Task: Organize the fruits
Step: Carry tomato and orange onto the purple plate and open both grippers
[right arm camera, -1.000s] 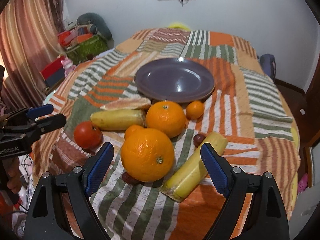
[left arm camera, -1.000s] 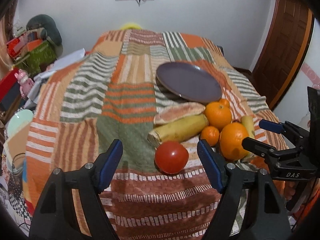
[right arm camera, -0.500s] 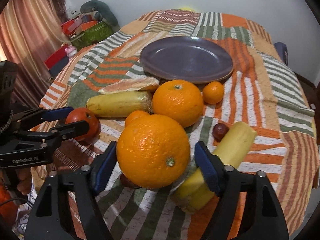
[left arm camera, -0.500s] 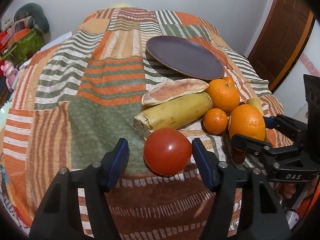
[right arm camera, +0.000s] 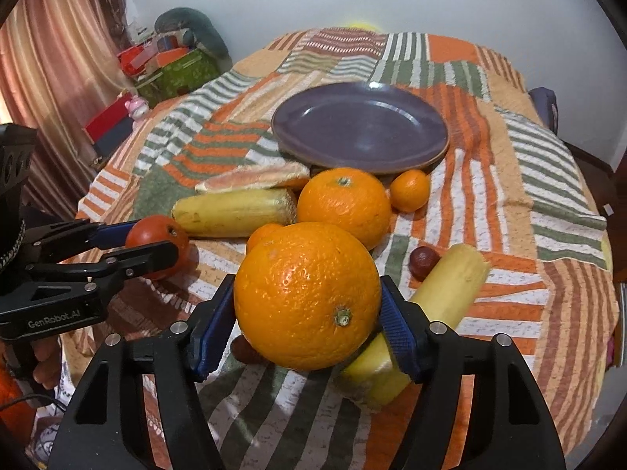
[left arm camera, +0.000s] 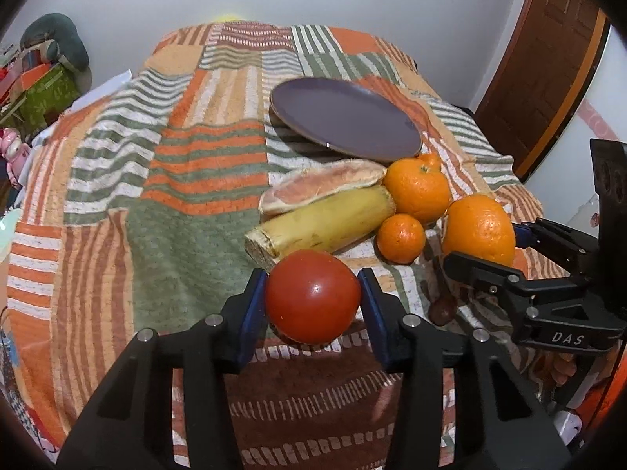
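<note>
1. while both tools sit low over the patchwork bedspread [left arm camera: 164,235], the left gripper [left arm camera: 313,297] has just been closing and its blue pads now press either side of the red tomato [left arm camera: 312,296].
2. the right gripper [right arm camera: 307,313] has also just been closing; its pads clamp the large orange [right arm camera: 307,295].
3. just behind the tomato lies a yellow peeled stalk [left arm camera: 321,227], with a grapefruit slice [left arm camera: 323,184] leaning on it.
4. a second orange [right arm camera: 345,203], a small mandarin [right arm camera: 409,190], a dark small fruit [right arm camera: 423,260] and another yellow stalk [right arm camera: 439,293] crowd the large orange.
5. the purple plate [right arm camera: 360,125] sits beyond the pile; striped cloth lies bare to its left.
</note>
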The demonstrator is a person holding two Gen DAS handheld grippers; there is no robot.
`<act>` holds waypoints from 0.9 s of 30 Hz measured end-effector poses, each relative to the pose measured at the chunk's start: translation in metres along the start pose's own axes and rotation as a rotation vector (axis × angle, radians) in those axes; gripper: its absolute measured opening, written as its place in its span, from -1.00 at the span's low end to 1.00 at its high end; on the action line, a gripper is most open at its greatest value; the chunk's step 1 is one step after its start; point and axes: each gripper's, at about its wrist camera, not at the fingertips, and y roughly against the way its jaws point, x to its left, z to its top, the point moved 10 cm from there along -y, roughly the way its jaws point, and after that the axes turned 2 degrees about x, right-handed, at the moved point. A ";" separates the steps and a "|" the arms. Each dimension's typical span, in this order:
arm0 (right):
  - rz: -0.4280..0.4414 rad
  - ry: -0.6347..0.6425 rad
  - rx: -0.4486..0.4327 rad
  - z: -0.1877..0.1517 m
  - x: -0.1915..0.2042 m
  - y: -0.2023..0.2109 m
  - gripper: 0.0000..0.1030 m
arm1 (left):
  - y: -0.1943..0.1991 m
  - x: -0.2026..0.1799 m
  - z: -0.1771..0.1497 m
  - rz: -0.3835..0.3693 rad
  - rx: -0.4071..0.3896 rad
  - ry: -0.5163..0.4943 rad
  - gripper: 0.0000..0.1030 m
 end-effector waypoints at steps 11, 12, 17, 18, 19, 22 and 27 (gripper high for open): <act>-0.053 -0.013 -0.142 0.035 -0.013 0.047 0.28 | 0.051 -0.010 0.043 0.007 -0.150 -0.016 -0.10; -0.058 -0.011 -0.153 0.039 -0.014 0.051 0.28 | 0.054 -0.011 0.047 0.007 -0.161 -0.019 -0.10; -0.091 0.006 -0.218 0.059 -0.018 0.067 0.28 | 0.071 -0.015 0.072 0.020 -0.227 -0.028 -0.10; -0.097 0.008 -0.228 0.063 -0.019 0.069 0.28 | 0.074 -0.014 0.076 0.024 -0.240 -0.029 -0.10; -0.105 0.010 -0.243 0.068 -0.021 0.072 0.28 | 0.076 -0.014 0.082 0.028 -0.252 -0.028 -0.10; -0.118 0.013 -0.271 0.079 -0.025 0.077 0.28 | 0.081 -0.014 0.096 0.034 -0.279 -0.028 -0.10; -0.135 0.026 -0.314 0.100 -0.030 0.081 0.28 | 0.080 -0.011 0.117 0.037 -0.305 -0.025 -0.10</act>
